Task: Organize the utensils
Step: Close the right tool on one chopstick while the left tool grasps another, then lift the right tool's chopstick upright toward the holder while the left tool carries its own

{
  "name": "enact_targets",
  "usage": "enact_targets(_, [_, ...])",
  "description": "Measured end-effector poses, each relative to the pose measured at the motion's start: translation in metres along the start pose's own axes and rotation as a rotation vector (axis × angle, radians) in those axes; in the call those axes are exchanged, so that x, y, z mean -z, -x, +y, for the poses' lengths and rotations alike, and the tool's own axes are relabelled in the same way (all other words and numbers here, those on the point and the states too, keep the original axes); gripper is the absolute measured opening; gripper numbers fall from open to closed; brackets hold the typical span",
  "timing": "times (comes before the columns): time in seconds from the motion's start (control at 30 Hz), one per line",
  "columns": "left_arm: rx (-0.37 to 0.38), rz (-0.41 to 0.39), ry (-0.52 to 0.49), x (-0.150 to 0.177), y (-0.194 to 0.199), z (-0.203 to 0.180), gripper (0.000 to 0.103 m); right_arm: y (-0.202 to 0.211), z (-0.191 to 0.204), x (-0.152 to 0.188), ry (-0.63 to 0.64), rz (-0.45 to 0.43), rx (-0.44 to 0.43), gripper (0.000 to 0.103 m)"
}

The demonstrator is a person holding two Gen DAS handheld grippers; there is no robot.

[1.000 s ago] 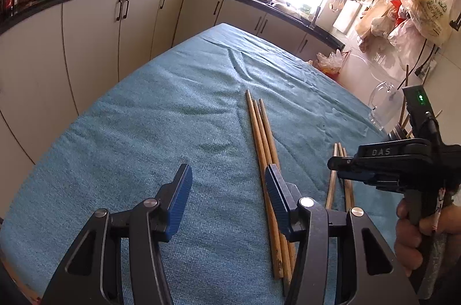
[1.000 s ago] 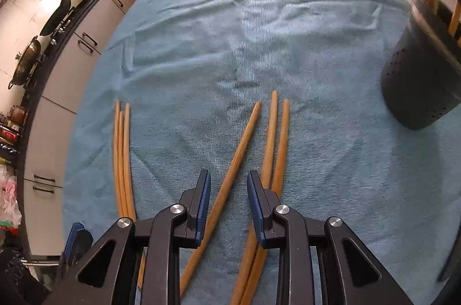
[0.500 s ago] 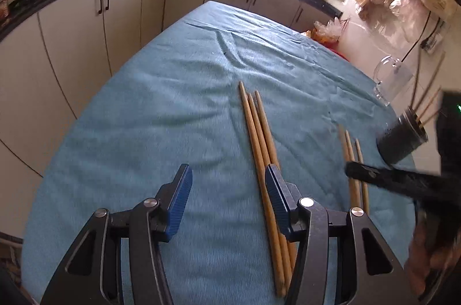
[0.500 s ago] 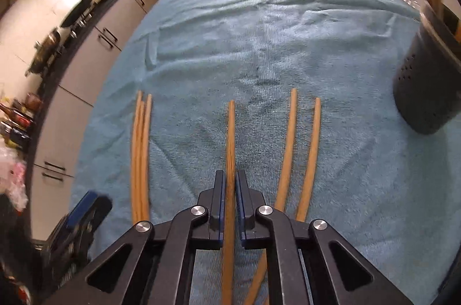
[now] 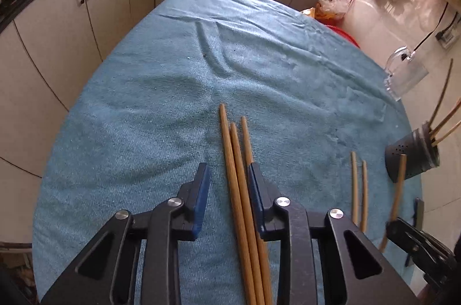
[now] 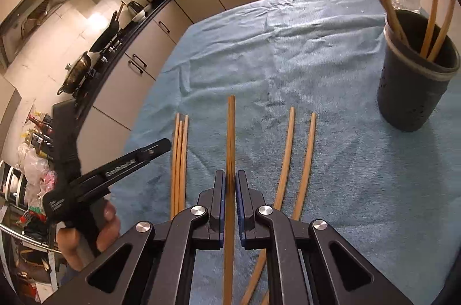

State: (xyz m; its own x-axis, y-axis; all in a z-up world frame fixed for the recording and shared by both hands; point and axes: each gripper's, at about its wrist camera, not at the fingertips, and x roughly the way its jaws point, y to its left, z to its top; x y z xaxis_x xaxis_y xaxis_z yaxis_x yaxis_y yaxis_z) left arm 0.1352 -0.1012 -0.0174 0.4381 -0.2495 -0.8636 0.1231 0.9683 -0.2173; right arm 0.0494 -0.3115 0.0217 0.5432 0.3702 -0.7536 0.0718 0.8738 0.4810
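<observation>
- Chopsticks: in the left wrist view, the left gripper [image 5: 227, 189] has just been closing around three chopsticks [image 5: 239, 178] lying on the blue cloth [image 5: 144, 117]. Its jaws are not yet pressed on them; a gap shows on the left side. Their long axis runs away from the camera, tips pointing up-table. Risk: three loose sticks may scissor or one may slip out as the pads meet.
- Right wrist view: the right gripper [image 6: 230, 189] is clamped on a single chopstick [image 6: 230, 132], pointing forward, lifted off the cloth. The dark holder [image 6: 412, 91] stands far right. Pinched low, the stick could pivot and miss the rim.
</observation>
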Motion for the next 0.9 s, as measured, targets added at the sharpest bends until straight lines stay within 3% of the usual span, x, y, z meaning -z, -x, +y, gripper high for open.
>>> enact_targets(0.3, [-0.037,0.037,-0.013,-0.003,-0.015,0.0,0.018,0.006,-0.008,0.002,-0.021,-0.005,-0.018,0.007])
enact_targets(0.5, [-0.118,0.029,-0.063,-0.007,-0.02,-0.012,0.018,0.007,-0.009,0.0,-0.017,-0.013,-0.015,0.007])
enact_targets(0.57, [-0.133,0.014,-0.068,-0.004,-0.019,-0.012,0.009,0.009,-0.01,0.002,-0.017,-0.019,-0.016,0.007])
enact_targets(0.7, [-0.062,-0.021,-0.015,0.007,-0.003,0.002,0.006,0.019,-0.008,0.004,0.002,-0.049,-0.015,0.007])
enact_targets(0.9, [0.005,-0.196,0.011,0.024,0.067,0.007,0.006,0.049,0.0,0.014,0.052,-0.15,-0.019,0.007])
